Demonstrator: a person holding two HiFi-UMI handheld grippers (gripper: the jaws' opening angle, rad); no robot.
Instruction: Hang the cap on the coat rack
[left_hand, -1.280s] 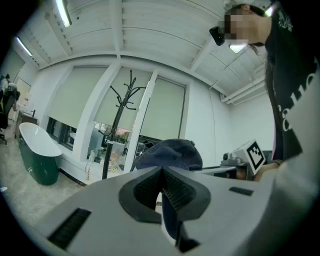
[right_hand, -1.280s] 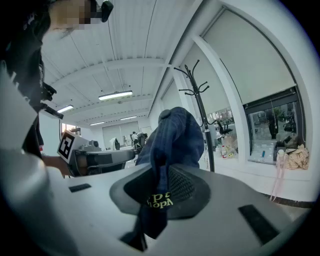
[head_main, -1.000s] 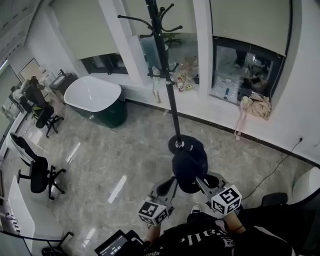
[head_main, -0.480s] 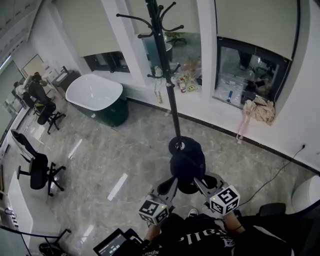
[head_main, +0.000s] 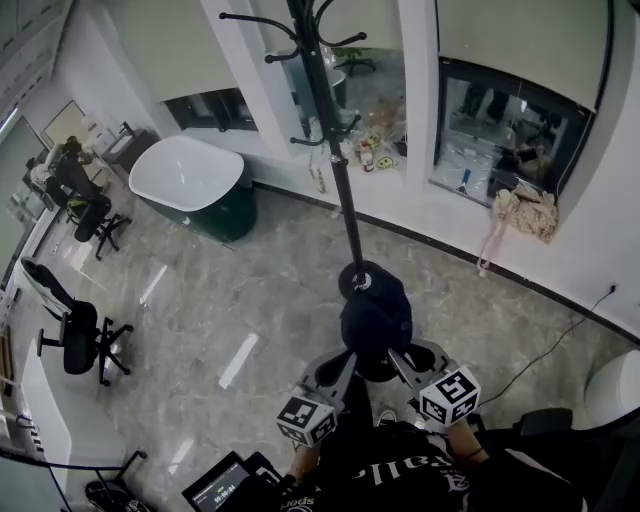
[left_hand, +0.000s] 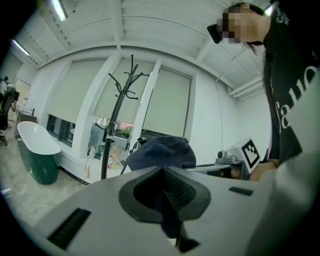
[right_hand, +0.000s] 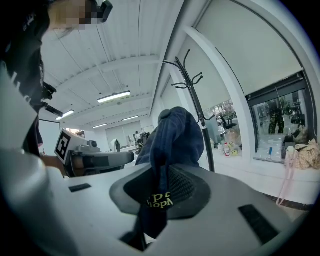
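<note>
Holding the cap in front of the coat rack.
My left tool and right tool both pinch it; the thin cloth could slip out and drop.

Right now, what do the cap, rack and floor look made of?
Cap: soft woven cloth, dark navy, matte; it folds and droops.
Rack: likely painted metal, black, slight sheen; thin pole, slim curved hooks.
Floor: polished stone or marble-look tile, grey, glossy; veining and mirrored light strips.
</note>
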